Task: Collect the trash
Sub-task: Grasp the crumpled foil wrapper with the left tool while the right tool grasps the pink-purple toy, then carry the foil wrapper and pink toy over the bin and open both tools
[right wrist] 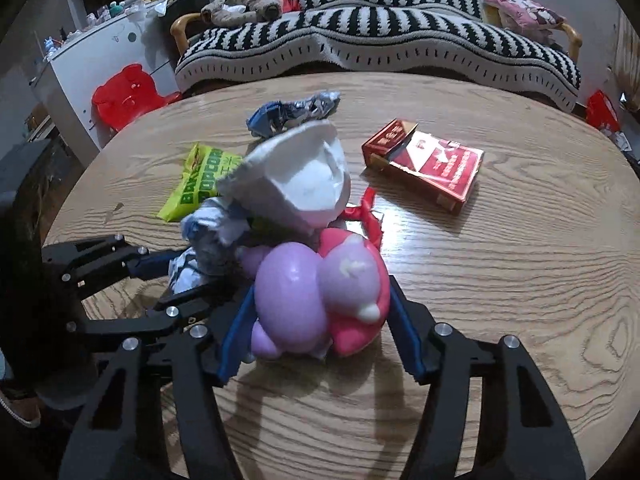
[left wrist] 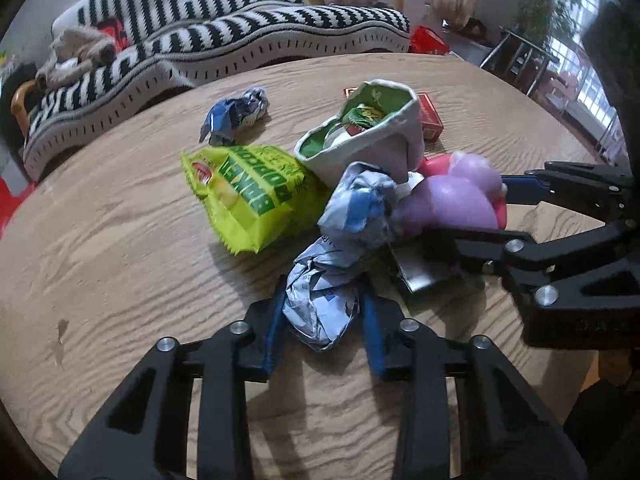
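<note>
On the worktop, from nine o'clock to three, the left tongs are clenched on a crumpled wrapper and the right tongs grasp the pink-and-purple toy, probably so both pieces of trash can be lifted together.

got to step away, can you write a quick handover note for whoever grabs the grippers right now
Left gripper: shut on a crumpled wrapper resting on the table.
Right gripper: jaws around the pink and purple toy; contact with the pads unclear.
Paper cup, with scraps inside, leans in the pile with a second crumpled wrapper.
Green popcorn bag, blue wrapper and red carton lie loose.
Done: nothing visibly collected yet; no bin in view.
Left: lift the held pieces, then gather the rest.
</note>
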Tool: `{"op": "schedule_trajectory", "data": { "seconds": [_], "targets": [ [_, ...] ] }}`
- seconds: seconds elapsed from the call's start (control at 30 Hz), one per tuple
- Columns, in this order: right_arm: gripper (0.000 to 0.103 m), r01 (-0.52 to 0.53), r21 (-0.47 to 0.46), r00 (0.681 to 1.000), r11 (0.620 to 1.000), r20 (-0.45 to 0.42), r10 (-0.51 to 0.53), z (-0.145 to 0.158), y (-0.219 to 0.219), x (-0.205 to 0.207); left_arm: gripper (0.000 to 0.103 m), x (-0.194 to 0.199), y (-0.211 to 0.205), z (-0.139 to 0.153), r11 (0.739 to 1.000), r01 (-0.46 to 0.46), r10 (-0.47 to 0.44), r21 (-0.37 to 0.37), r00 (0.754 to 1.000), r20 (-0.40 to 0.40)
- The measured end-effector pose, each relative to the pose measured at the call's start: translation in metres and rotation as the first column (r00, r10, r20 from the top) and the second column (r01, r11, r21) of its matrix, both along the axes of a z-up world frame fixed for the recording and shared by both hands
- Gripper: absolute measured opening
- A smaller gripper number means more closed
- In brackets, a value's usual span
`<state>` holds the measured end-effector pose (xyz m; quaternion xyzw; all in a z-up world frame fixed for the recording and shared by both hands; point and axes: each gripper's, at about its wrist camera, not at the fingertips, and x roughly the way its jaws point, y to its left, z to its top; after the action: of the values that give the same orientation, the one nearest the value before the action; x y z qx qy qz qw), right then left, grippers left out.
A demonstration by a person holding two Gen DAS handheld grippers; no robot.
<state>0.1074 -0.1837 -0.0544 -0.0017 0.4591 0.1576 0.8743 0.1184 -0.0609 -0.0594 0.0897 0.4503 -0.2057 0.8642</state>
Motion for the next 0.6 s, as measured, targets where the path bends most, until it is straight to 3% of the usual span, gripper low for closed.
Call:
{"op": "schedule_trajectory", "data": {
  "seconds": [0.6],
  "targets": [
    [0.059,0.082,0.033,0.994,0.996,0.073,-0.084,0.041,-0.057,-0.040,0.032,-0.033,-0.010,0.050,0.998,-0.010,0.014,-0.059,0.997,0.078]
  ]
}}
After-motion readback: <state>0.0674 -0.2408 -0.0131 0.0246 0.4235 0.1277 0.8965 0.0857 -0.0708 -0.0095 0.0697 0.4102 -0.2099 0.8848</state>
